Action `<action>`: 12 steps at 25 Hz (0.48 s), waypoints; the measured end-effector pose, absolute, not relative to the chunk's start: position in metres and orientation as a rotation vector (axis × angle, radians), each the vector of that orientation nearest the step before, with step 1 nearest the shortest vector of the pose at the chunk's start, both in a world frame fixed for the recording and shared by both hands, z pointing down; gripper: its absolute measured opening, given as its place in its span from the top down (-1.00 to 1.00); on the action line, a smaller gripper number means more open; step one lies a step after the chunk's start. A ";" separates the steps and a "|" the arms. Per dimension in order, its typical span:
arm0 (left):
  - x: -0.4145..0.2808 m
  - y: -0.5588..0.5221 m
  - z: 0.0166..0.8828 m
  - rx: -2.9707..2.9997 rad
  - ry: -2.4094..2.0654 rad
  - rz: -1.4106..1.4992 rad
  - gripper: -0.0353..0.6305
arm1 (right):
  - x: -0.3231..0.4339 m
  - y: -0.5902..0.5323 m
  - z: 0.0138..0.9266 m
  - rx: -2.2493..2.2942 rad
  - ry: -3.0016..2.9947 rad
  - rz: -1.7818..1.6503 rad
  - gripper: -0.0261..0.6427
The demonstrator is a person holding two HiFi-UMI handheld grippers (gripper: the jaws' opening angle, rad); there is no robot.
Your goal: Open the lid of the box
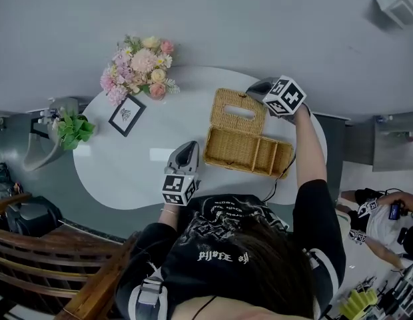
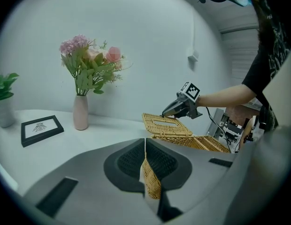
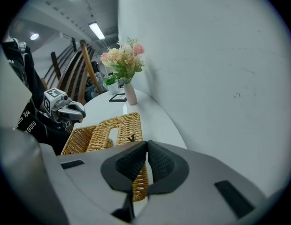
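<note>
box: wicker box (image 1: pixel 250 155) sits on the right half of the white table (image 1: pixel 126 172), long side roughly along the near edge. you can see right into the base, and it looks empty to me

lid: the lid (image 1: pixel 238 112) is swung right over to the far side, toward the wall edge of the table. it has a slot cut in it like a tissue box. it's lying low but not quite flat, with the free edge a bit off the table

left gripper: the left gripper (image 1: pixel 193 151) is at the near-left corner of the box with its jaws clamped onto the wicker wall. its own view shows a strip of weave pinched between the pads. looks like it's just pinning the base down

right gripper: the right gripper (image 1: pixel 254 92) is at the far edge of the lid, jaws closed on the wicker rim. you can see the weave squeezed between the pads in its own view

other stuff: flower vase (image 1: pixel 140 69), little picture frame (image 1: pixel 126 115) and a potted plant (image 1: pixel 74 129) along the far-left side, all well apart from the box

step: imo this is the tail end. the lid's basically open and just being laid back

next move: probably ease the lid down till it rests on the table or its hinge stops it. then let go with the right, then the left. go gentle, wicker hinges don't love being forced past where they want to stop
</note>
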State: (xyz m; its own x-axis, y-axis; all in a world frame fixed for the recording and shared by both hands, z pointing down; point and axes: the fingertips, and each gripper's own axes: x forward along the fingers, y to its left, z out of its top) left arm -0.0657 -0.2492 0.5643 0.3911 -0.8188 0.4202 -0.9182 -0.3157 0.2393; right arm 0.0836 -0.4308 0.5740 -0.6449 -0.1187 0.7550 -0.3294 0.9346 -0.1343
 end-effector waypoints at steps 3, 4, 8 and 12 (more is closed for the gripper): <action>-0.068 -0.252 0.567 2.208 -1.496 0.314 0.82 | 0.084 -0.433 0.581 0.317 -2.279 0.389 0.82; -0.069 -0.252 0.568 2.206 -1.496 0.316 0.82 | 0.084 -0.434 0.584 0.312 -2.279 0.402 0.82; -0.068 -0.253 0.570 2.199 -1.492 0.320 0.82 | 0.083 -0.434 0.596 0.287 -2.259 0.441 0.82; -0.067 -0.257 0.571 2.195 -1.488 0.335 0.82 | 0.084 -0.435 0.609 0.278 -2.235 0.507 0.82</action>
State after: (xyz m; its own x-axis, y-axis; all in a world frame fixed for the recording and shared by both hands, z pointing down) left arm -0.0671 -0.2566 0.5715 0.3839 -0.8083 0.4464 -0.9216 -0.3055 0.2394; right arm 0.0838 -0.4345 0.6091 -0.6487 -0.0323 0.7603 -0.3574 0.8950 -0.2669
